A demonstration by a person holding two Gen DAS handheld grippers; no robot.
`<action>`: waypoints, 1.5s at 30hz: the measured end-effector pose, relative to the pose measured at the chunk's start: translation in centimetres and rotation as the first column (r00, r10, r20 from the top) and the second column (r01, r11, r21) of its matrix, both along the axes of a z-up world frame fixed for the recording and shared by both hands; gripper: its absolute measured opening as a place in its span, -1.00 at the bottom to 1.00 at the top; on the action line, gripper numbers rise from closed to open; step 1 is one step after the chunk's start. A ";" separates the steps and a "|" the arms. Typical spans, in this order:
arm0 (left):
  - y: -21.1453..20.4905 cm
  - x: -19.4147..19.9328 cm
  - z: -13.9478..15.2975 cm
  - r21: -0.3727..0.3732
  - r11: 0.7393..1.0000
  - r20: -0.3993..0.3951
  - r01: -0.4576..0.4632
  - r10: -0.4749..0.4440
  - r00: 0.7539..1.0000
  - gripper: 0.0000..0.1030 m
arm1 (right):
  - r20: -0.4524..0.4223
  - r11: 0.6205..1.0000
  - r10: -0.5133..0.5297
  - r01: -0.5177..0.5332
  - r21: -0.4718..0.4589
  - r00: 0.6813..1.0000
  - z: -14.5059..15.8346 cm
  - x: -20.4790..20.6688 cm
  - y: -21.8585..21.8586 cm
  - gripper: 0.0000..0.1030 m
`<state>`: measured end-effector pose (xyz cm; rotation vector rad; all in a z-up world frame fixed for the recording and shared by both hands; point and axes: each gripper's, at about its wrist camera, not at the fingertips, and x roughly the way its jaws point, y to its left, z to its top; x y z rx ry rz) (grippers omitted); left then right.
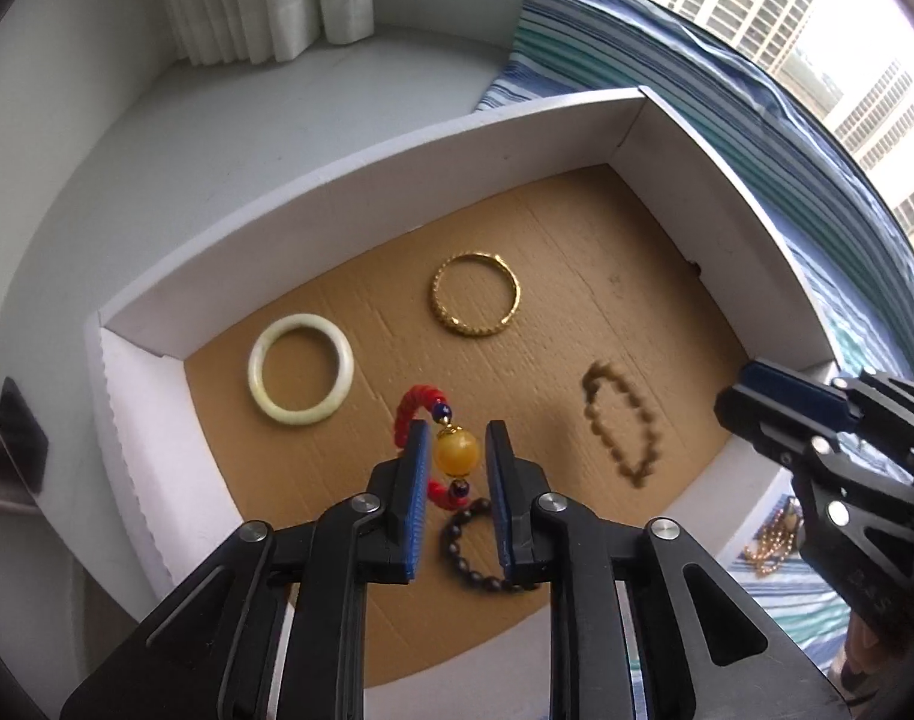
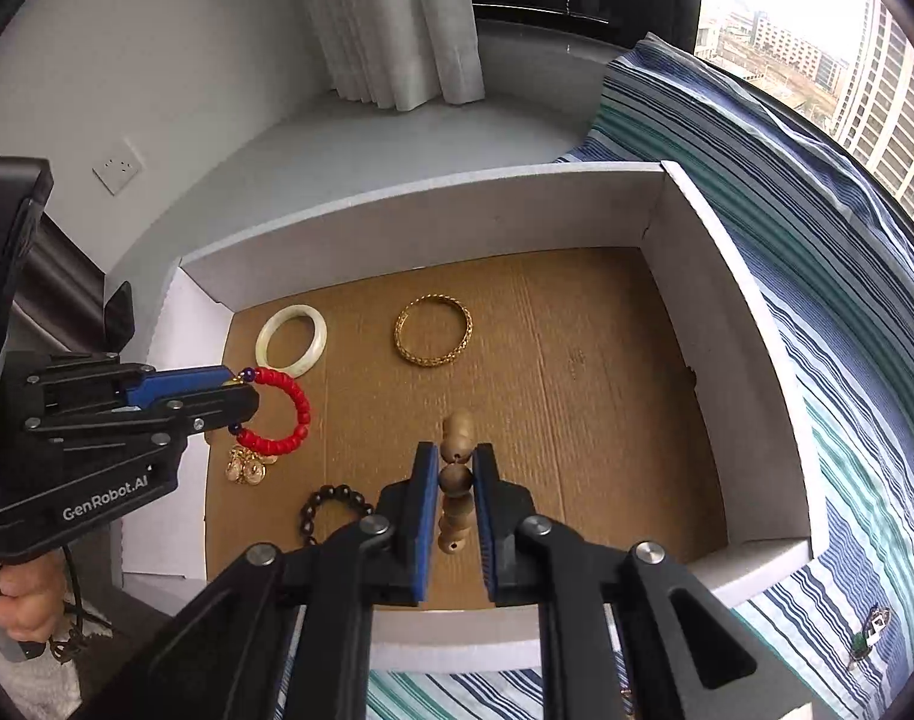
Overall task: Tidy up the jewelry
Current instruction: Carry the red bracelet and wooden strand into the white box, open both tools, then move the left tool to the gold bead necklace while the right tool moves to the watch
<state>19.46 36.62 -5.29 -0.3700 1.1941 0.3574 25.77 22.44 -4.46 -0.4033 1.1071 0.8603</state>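
Observation:
My left gripper (image 1: 456,450) is shut on a red bead bracelet (image 2: 280,411) by its amber bead (image 1: 456,452) and holds it above the box floor. My right gripper (image 2: 457,474) is shut on a tan wooden bead bracelet (image 2: 457,480), which also shows hanging blurred in the left wrist view (image 1: 622,426). In the white cardboard box (image 2: 433,210) lie a pale jade bangle (image 2: 292,339), a gold chain bangle (image 2: 433,330) and a dark bead bracelet (image 2: 331,507). Small gold charms (image 2: 247,468) sit under the red bracelet.
The box rests on a blue and green striped cloth (image 2: 847,420) by a window. A gold bead chain (image 1: 775,537) lies on the cloth outside the box's right wall. A small trinket (image 2: 871,627) lies on the cloth. White curtains (image 2: 391,18) hang behind.

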 end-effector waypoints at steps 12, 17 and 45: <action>-4.5 -3.0 2.4 0.006 0.998 0.073 0.064 -0.065 0.995 0.52 | 0.046 0.993 -0.063 0.058 0.105 0.997 5.9 -0.2 -9.6 -0.39; -11.9 -3.7 3.4 -0.010 0.972 0.075 0.233 -0.232 0.970 0.54 | 0.049 0.988 -0.139 0.135 0.074 0.989 6.7 -0.4 -17.1 -0.39; -29.0 -1.2 -7.0 -0.038 0.812 -0.141 0.582 -0.581 0.802 0.54 | 0.004 0.959 0.149 -0.143 -0.243 0.989 -13.0 -1.7 -28.9 -0.16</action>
